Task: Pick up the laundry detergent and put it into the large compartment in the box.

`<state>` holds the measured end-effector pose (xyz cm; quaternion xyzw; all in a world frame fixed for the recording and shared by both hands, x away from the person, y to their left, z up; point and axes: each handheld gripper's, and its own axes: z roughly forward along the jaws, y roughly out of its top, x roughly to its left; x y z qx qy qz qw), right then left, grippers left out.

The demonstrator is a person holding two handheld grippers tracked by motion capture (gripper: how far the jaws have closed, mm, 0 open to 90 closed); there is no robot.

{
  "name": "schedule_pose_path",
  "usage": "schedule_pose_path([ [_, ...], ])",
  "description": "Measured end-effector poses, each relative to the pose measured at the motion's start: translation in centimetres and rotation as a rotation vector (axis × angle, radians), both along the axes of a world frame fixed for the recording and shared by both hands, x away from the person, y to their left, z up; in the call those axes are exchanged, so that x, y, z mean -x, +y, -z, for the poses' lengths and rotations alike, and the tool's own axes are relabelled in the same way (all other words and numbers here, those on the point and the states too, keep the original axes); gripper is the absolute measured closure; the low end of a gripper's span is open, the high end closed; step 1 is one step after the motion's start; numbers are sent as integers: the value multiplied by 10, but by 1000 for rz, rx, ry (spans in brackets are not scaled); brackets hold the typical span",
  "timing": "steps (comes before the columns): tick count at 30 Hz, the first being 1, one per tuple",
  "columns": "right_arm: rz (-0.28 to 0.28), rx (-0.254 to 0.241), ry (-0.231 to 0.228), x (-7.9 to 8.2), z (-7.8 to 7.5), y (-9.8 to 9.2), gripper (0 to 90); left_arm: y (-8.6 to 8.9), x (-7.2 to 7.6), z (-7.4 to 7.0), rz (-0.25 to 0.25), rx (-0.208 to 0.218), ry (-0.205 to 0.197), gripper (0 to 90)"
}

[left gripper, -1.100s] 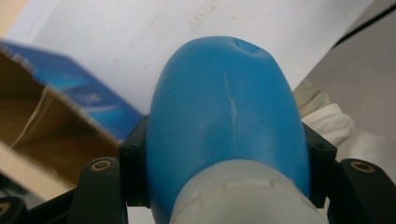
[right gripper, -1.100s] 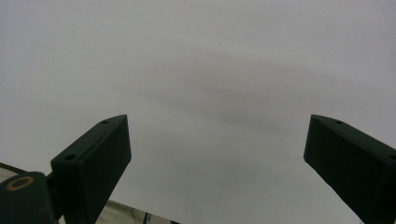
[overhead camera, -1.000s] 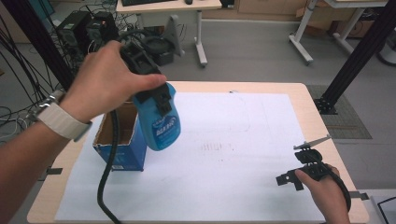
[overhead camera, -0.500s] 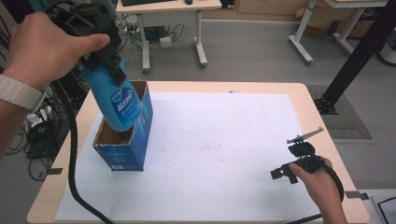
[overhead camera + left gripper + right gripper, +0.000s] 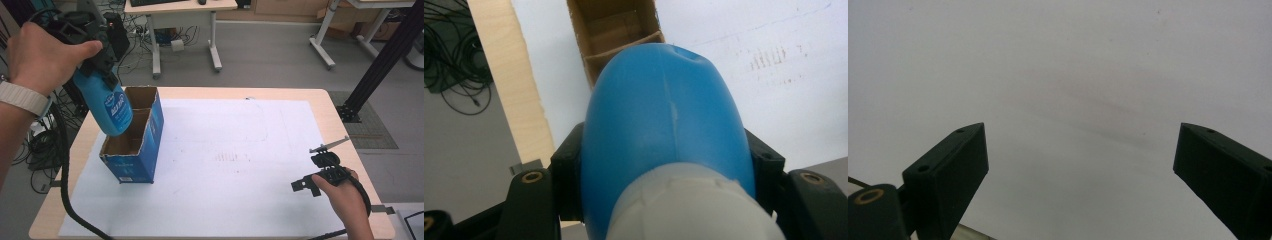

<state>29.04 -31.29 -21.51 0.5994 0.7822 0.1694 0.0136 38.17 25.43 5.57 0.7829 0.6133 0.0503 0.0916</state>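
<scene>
A blue plastic bottle (image 5: 111,107) with a white neck hangs bottom-down over the left side of an open blue cardboard box (image 5: 140,152). My left gripper (image 5: 97,67) is shut on the bottle's upper part. In the left gripper view the bottle (image 5: 664,115) swells between the two black jaws, and the box (image 5: 616,30) with its cardboard divider lies below it. At the table's right front my right gripper (image 5: 312,172) rests low over the white sheet, open. The right gripper view has its jaws (image 5: 1080,175) wide apart with nothing between them.
A white paper sheet (image 5: 240,165) covers most of the wooden table (image 5: 345,135). The left gripper's black cable (image 5: 62,170) hangs past the table's left edge. Desks, cables and a black post stand on the floor beyond.
My left hand has carried the bottle leftward and back, from in front of the box to above its left side. The right hand has stayed put.
</scene>
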Motion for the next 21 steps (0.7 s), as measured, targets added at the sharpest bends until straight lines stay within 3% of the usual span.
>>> schedule_pose_path([
  [7,0,-7,3,0,3,0,73,-2,-10,18,-18,-14,17,377],
  [21,-3,-6,8,-2,5,1,73,-7,-27,71,-17,-25,52,377],
])
